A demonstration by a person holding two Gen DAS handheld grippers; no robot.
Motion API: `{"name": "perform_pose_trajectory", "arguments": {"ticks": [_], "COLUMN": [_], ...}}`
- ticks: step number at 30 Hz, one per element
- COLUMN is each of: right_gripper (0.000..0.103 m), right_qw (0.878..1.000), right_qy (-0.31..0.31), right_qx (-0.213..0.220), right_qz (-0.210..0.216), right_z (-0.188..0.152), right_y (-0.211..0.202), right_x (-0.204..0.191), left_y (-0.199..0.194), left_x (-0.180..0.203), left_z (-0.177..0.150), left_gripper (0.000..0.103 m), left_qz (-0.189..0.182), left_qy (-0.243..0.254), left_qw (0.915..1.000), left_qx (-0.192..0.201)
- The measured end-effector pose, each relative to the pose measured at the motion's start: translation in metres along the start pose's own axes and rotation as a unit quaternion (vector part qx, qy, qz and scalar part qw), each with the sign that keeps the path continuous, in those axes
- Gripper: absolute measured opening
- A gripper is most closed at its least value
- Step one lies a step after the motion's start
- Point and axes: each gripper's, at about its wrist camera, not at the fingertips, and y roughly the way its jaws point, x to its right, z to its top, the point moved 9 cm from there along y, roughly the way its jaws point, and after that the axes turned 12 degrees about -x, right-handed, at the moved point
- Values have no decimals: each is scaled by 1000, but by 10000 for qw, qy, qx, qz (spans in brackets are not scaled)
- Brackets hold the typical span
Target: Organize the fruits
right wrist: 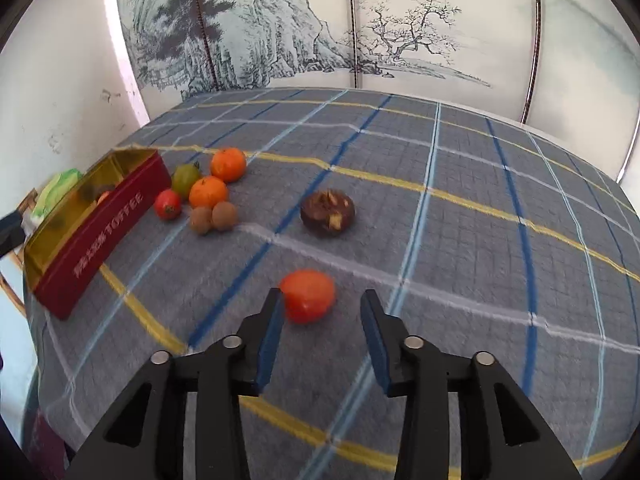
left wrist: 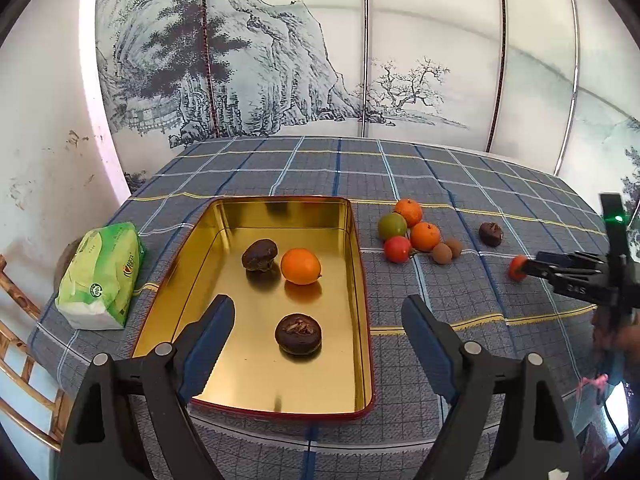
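A bench under blue-grey plaid cloth fills the view. The right gripper has its jaws narrowly parted around a squat red-orange fruit, not yet gripping. The left gripper hovers, jaws wide, over the gold rectangular tin. Next: close, lift, carry left.

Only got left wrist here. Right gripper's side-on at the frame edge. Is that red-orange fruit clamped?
Observer: No. In the right wrist view the right gripper has its jaws open around the red-orange fruit, which sits on the tablecloth. There is a clear gap on the fruit's right side.
Operator: I only see the tin's gold inside and its rim. Any marking on the outside?
Observer: The tin has a dark red outer wall with pale lettering that ends in TOFFEE.
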Motion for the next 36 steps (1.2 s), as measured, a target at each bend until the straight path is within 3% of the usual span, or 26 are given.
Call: {"name": "perform_pose_trajectory", "arguments": {"ticks": [12,15,22,28,30,36], "right_gripper": [45,35,35,35,35,35], "right_qw": [9994,9993,9996,9958,9925,9781], "right_qy": [107,131,-52,-611,-810,-1293], "right_qx": [-150,-184,65,379,428,277], "right_qz": [277,301,271,576,805,1609], "right_z": [17,18,19,35,44,66], "right_y": [30,33,13,-22,-29,-30], "right_x": [-14,-15,-29,-88,-115,-200], "left_y": [7,8,-4,-27,-30,-37], "left_x": [5,4,-11,-45,-57,-79], "left_z": [-2,-2,0,-3,-7,-15], "left_gripper": [83,83,83,87,99,102], "left_qz": [-47,-35,-55,180,330,554], "left_qy": [42,27,-187,-636,-801,-1046], "left_qw": [9999,9999,9998,9978,9962,9926], "left_qx": [-122,-124,-30,34,-49,-264]}}
